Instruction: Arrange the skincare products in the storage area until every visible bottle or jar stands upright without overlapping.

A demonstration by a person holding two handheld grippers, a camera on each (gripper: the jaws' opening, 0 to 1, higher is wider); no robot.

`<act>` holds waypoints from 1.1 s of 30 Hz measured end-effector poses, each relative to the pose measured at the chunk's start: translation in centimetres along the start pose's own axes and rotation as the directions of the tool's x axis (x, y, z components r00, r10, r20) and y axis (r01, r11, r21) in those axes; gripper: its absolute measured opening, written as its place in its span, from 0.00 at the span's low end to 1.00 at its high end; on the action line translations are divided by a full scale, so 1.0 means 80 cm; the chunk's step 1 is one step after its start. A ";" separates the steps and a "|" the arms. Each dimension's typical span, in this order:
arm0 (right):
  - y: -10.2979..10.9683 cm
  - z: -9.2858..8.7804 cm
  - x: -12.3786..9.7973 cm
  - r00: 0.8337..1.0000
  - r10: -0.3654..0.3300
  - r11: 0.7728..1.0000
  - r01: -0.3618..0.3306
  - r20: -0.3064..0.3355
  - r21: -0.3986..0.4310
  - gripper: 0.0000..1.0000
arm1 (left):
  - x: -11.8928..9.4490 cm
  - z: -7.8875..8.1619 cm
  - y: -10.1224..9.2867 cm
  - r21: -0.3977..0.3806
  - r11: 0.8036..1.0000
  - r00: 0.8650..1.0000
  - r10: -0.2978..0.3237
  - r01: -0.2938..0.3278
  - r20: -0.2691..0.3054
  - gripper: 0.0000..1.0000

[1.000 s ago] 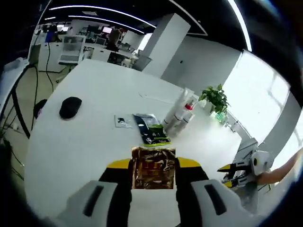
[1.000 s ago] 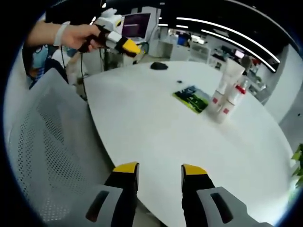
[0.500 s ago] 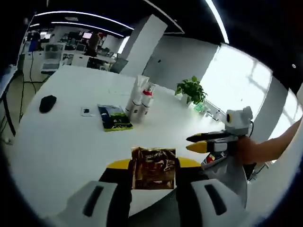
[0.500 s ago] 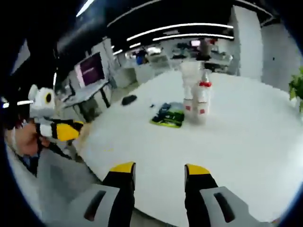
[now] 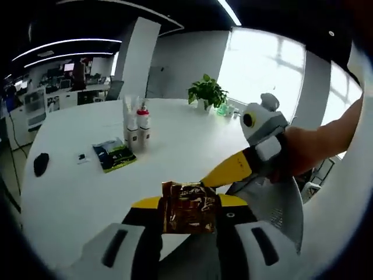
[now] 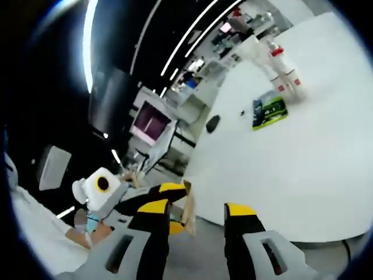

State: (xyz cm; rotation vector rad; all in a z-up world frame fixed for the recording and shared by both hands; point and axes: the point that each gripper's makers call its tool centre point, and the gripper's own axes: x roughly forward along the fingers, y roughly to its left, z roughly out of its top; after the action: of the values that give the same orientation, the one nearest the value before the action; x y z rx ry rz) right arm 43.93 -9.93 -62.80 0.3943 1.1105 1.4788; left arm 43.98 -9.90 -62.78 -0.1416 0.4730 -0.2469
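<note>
- The white table (image 5: 87, 192) takes up most of the left gripper view and curves away in the right gripper view (image 6: 326, 169).
- A grey mesh chair (image 5: 274, 204) stands at the table edge, below the other gripper in the left gripper view.
- The right gripper (image 6: 196, 217) has its jaws apart with nothing between them; in the left gripper view it comes in from the right (image 5: 224, 170), held by a hand (image 5: 300, 153).
- The left gripper (image 5: 189, 203) has its jaws clenched on a shiny brown sachet (image 5: 189, 207), held off the table edge; in the right gripper view it shows at lower left (image 6: 169, 204).
- A potted plant (image 5: 207, 93) stands at the far side of the table.
- The bottles (image 5: 135, 123) stand upright, touching in a cluster, well away on the table (image 6: 280, 61).
- A dark green packet (image 5: 113, 155) lies flat just beside the bottles (image 6: 269, 111).
- A black mouse (image 5: 41, 164) lies apart near the table's left edge (image 6: 213, 123).
- A small card (image 5: 82, 157) lies between mouse and packet.
</note>
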 end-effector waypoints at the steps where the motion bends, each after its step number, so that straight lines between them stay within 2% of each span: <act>1: 0.002 -0.002 0.002 1.000 0.001 1.000 -0.001 -0.007 0.003 0.30 | 0.001 -0.001 -0.005 0.012 1.000 1.000 -0.010 0.010 -0.005 0.32; 3: 0.005 -0.015 0.005 0.998 0.010 1.000 -0.008 -0.058 0.026 0.18 | 0.000 0.001 -0.021 0.059 0.998 0.999 -0.032 0.033 -0.007 0.32; 5: 0.005 -0.022 0.007 0.996 0.008 1.000 -0.008 -0.084 0.004 0.03 | 0.000 0.002 -0.028 0.074 0.996 0.999 -0.041 0.041 0.001 0.33; 6: 0.006 -0.025 0.007 0.995 0.006 1.000 -0.004 -0.100 0.019 0.01 | -0.002 -0.003 -0.026 0.118 0.993 1.000 -0.004 0.007 -0.023 0.34; 7: 0.007 -0.024 0.005 0.995 0.013 1.000 -0.012 -0.101 0.006 0.01 | -0.003 -0.003 -0.035 0.101 0.994 0.999 -0.029 0.030 -0.014 0.35; 8: 0.013 -0.026 0.003 0.993 0.038 0.999 -0.037 -0.114 0.010 0.00 | -0.006 0.000 -0.034 0.056 0.998 0.999 -0.041 0.040 0.014 0.36; 10: 0.025 -0.031 -0.002 0.985 0.082 0.997 -0.079 -0.149 0.028 0.00 | -0.011 0.003 -0.038 -0.002 0.996 0.995 -0.093 0.093 0.035 0.37; 11: 0.025 -0.028 -0.003 0.985 0.089 0.996 -0.087 -0.149 0.017 0.00 | -0.012 0.005 -0.036 0.012 0.995 0.995 -0.096 0.095 0.038 0.37; 12: 0.019 -0.025 -0.007 0.986 0.064 0.997 -0.070 -0.156 -0.034 0.00 | -0.015 0.012 -0.034 0.012 0.995 0.993 -0.098 0.097 0.060 0.34; 13: 0.025 -0.022 -0.011 0.985 0.084 0.995 -0.091 -0.151 -0.035 0.00 | -0.016 0.014 -0.035 0.004 0.993 0.991 -0.115 0.115 0.071 0.33; 14: 0.031 -0.018 -0.014 0.982 0.112 0.993 -0.117 -0.150 -0.031 0.00 | -0.017 0.015 -0.039 -0.061 0.987 0.986 -0.141 0.147 0.083 0.33; 15: 0.032 -0.009 -0.017 0.985 0.122 0.991 -0.129 -0.123 -0.047 0.00 | -0.018 0.013 -0.037 -0.114 0.982 0.986 -0.143 0.152 0.084 0.35; 16: 0.035 -0.002 -0.022 0.984 0.139 0.988 -0.145 -0.108 -0.054 0.00 | -0.018 0.014 -0.036 -0.132 0.977 0.983 -0.159 0.170 0.091 0.38; 18: 0.043 0.009 -0.028 0.982 0.175 0.984 -0.177 -0.070 -0.023 0.00 | -0.019 0.022 -0.038 -0.196 0.955 0.971 -0.200 0.223 0.130 0.44; 20: 0.041 0.011 -0.033 0.981 0.182 0.983 -0.184 -0.069 -0.024 0.00 | -0.023 0.036 -0.044 -0.283 0.912 0.948 -0.248 0.297 0.197 0.50; 21: 0.045 0.010 -0.034 0.979 0.189 0.981 -0.192 -0.074 -0.026 0.00 | -0.026 0.042 -0.046 -0.332 0.880 0.934 -0.276 0.341 0.227 0.51; 23: 0.048 0.008 -0.036 0.976 0.203 0.978 -0.206 -0.082 -0.026 0.00 | -0.032 0.048 -0.045 -0.382 0.842 0.918 -0.295 0.380 0.264 0.43; 25: 0.055 0.006 -0.039 0.969 0.234 0.971 -0.237 -0.082 -0.026 0.00 | -0.037 0.049 -0.046 -0.394 0.822 0.906 -0.323 0.411 0.273 0.18; 26: 0.061 0.004 -0.041 0.962 0.260 0.965 -0.263 -0.087 -0.026 0.00 | -0.038 0.048 -0.040 -0.396 0.827 0.910 -0.308 0.400 0.277 0.10; 27: 0.063 0.007 -0.042 0.963 0.260 0.963 -0.263 -0.070 -0.050 0.00 | -0.042 0.053 -0.046 -0.400 0.802 0.890 -0.343 0.444 0.299 0.09; 28: 0.066 0.005 -0.043 0.960 0.269 0.961 -0.272 -0.075 -0.039 0.00 | -0.042 0.052 -0.045 -0.419 0.797 0.895 -0.333 0.435 0.295 0.08; 29: 0.065 0.005 -0.043 0.960 0.271 0.961 -0.273 -0.073 -0.028 0.00 | -0.042 0.051 -0.044 -0.416 0.801 0.897 -0.330 0.431 0.293 0.08; 32: 0.063 0.004 -0.043 0.959 0.273 0.961 -0.275 -0.070 -0.023 0.00 | -0.045 0.053 -0.048 -0.383 0.812 0.891 -0.344 0.441 0.296 0.01; 33: 0.064 0.005 -0.044 0.958 0.280 0.959 -0.282 -0.058 -0.017 0.00 | -0.045 0.053 -0.048 -0.386 0.813 0.893 -0.336 0.435 0.299 0.00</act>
State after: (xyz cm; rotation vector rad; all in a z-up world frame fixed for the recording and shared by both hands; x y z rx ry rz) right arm 42.15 -12.21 -57.34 0.5129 1.1122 1.7607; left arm 42.07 -12.29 -56.72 -0.7170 0.2690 -0.5201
